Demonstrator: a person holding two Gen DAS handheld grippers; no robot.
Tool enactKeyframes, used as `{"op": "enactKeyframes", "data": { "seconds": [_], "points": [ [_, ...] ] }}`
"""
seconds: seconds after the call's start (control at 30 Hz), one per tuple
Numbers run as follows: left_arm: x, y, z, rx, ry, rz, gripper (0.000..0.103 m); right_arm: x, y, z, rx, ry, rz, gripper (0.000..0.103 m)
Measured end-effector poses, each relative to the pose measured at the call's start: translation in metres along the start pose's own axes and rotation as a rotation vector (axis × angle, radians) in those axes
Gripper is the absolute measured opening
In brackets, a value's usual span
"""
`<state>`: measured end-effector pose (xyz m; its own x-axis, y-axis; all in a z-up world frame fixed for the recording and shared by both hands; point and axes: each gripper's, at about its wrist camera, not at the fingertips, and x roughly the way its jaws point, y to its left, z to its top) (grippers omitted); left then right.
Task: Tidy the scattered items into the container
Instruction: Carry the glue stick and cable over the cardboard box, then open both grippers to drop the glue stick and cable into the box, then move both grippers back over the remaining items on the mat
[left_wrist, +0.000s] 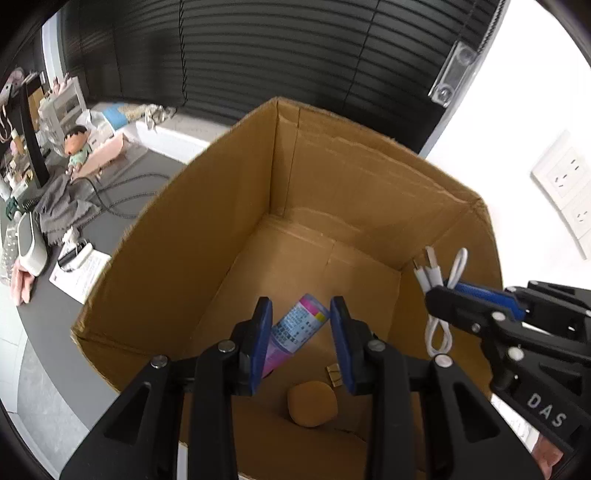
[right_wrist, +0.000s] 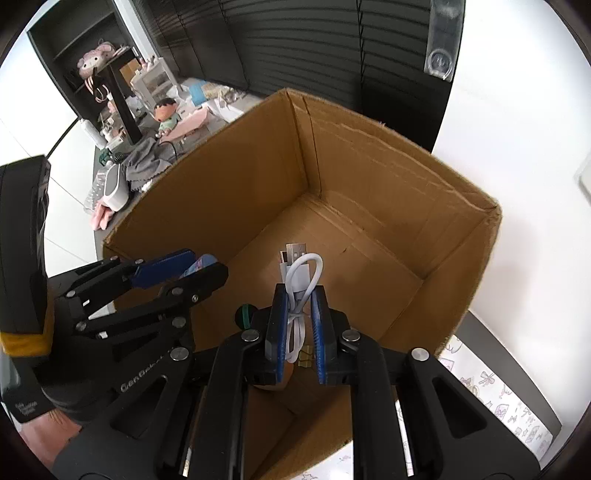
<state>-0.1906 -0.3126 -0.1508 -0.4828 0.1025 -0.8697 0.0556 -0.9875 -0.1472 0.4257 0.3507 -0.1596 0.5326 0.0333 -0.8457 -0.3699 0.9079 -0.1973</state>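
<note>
Landmark: open cardboard box, brown, flaps up, standing on a dark desk; every place below is told against it
Left gripper: over the box's near-left part, above the floor; blue-padded fingers apart; a pink and blue tube sits between them, touching the left pad, clear of the right one; whether the tube hangs or lies on the box floor, cannot tell
Right gripper: over the box's near-right part; fingers clamped on a bundled white USB cable, plugs and loop sticking out past the tips, above the box floor
Box floor: a round tan lump and a small brass-coloured binder clip lie near the front wall
Left of the box: grey cloth, doll figure, black cords on the desk
</note>
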Motion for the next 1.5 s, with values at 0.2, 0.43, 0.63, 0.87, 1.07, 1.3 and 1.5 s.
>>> {"op": "enactKeyframes", "data": {
  "seconds": [0.2, 0.43, 0.63, 0.87, 1.07, 1.3, 1.5],
  "points": [
    [0.007, 0.000, -0.005, -0.010, 0.028, -0.002, 0.032, 0.015, -0.005, -0.004, 0.019, 0.036, 0.004, 0.013],
    [0.007, -0.001, -0.006, -0.015, 0.032, -0.010, 0.032, 0.010, -0.009, -0.010, 0.024, 0.038, -0.002, 0.016],
    [0.004, 0.004, -0.007, -0.037, 0.044, -0.029, 0.033, 0.000, -0.013, -0.011, 0.026, 0.015, 0.010, 0.036],
    [-0.004, 0.008, -0.007, -0.044, 0.021, -0.023, 0.077, -0.015, -0.015, -0.014, 0.007, -0.019, 0.004, 0.066],
    [-0.012, 0.015, -0.007, -0.086, 0.024, -0.022, 0.099, -0.036, -0.027, -0.019, 0.015, -0.061, 0.008, 0.091],
    [-0.032, 0.002, -0.007, -0.067, -0.013, -0.033, 0.101, -0.070, -0.056, -0.032, 0.112, -0.138, 0.064, 0.103],
    [-0.038, -0.021, -0.007, -0.047, 0.001, -0.064, 0.101, -0.093, -0.081, -0.047, 0.167, -0.167, 0.047, 0.103]
  ]
}}
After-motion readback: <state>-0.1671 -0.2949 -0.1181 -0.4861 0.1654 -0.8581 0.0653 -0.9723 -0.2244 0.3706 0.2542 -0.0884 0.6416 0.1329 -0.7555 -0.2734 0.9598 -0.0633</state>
